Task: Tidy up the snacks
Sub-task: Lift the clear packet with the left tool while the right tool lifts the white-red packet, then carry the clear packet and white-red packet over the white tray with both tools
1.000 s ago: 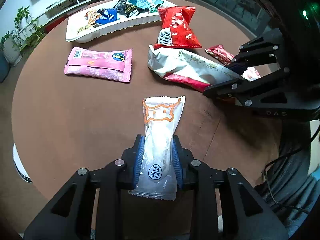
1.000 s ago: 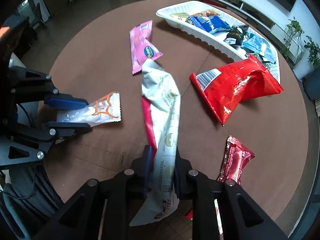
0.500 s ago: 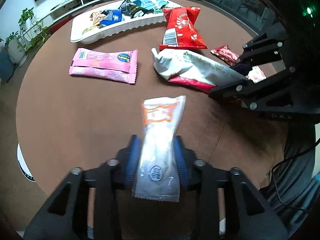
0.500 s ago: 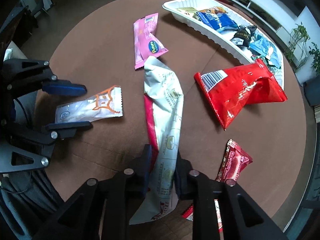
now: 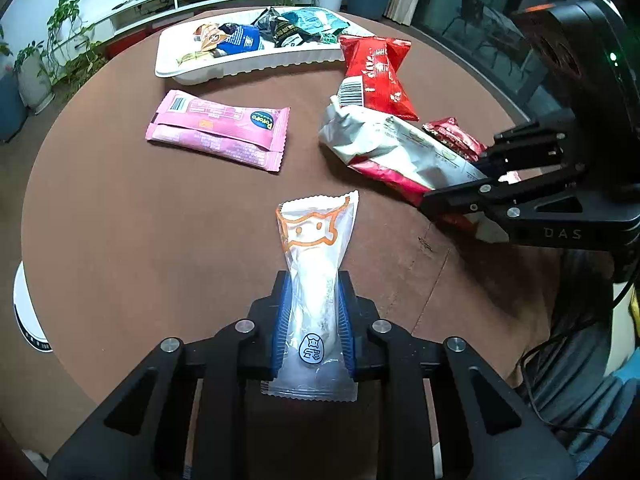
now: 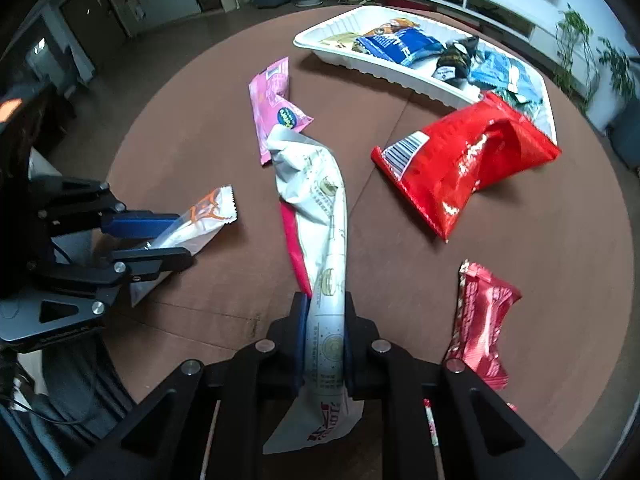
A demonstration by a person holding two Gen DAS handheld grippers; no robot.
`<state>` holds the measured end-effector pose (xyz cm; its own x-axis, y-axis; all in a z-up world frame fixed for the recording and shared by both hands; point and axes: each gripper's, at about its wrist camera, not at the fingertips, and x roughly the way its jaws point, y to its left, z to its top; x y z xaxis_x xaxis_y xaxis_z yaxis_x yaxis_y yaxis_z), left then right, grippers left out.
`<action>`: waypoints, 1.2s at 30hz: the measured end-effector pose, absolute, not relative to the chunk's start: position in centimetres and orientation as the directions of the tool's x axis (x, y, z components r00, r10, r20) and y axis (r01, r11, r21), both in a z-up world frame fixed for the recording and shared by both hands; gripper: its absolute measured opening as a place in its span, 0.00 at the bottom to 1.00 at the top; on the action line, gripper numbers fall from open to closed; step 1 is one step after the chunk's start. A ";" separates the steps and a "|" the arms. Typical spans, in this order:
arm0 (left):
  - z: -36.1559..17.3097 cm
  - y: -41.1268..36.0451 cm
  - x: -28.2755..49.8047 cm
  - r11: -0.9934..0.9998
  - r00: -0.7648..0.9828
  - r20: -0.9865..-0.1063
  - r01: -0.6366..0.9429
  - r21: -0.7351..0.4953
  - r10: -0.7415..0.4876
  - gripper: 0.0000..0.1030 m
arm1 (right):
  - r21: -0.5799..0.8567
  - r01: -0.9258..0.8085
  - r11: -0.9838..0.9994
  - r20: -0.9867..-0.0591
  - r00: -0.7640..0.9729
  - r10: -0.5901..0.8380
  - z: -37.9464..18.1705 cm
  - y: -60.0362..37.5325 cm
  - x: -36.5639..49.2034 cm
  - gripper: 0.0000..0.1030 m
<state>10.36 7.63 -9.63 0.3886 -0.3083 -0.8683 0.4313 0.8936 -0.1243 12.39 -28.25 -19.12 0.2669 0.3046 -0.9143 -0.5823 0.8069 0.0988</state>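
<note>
Snacks are being lifted two at once: the white sachet (image 5: 316, 276), loose half a second ago, is now clamped in the left gripper (image 5: 312, 332), the right gripper (image 6: 325, 344) grips the long white-and-red bag (image 6: 324, 216), both over the table (image 5: 120, 220), tray (image 5: 248, 62) ahead.

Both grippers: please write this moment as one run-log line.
left gripper: shut on clear packet | right gripper: shut on white bag | white tray: holds snacks
</note>
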 end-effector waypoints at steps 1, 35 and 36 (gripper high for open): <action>-9.6 7.8 10.3 0.894 0.391 -0.864 0.427 -0.135 -0.317 0.19 | 0.109 -0.577 0.809 -0.911 0.268 0.314 -19.1 -28.4 12.4 0.15; -1.5 15.4 15.3 0.854 0.540 -0.663 0.290 -0.432 -0.519 0.19 | 0.441 -0.356 0.824 -0.733 0.385 0.560 -12.5 -38.8 13.8 0.15; -0.9 15.7 15.8 0.854 0.546 -0.658 0.288 -0.433 -0.518 0.19 | 0.447 -0.342 0.826 -0.726 0.400 0.559 -12.1 -39.5 14.3 0.15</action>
<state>15.78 15.67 -0.95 0.5462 -0.5177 -0.6585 0.2882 0.8543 -0.4326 14.30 -39.54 -12.05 0.4003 0.5589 -0.7262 -0.3423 0.8263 0.4473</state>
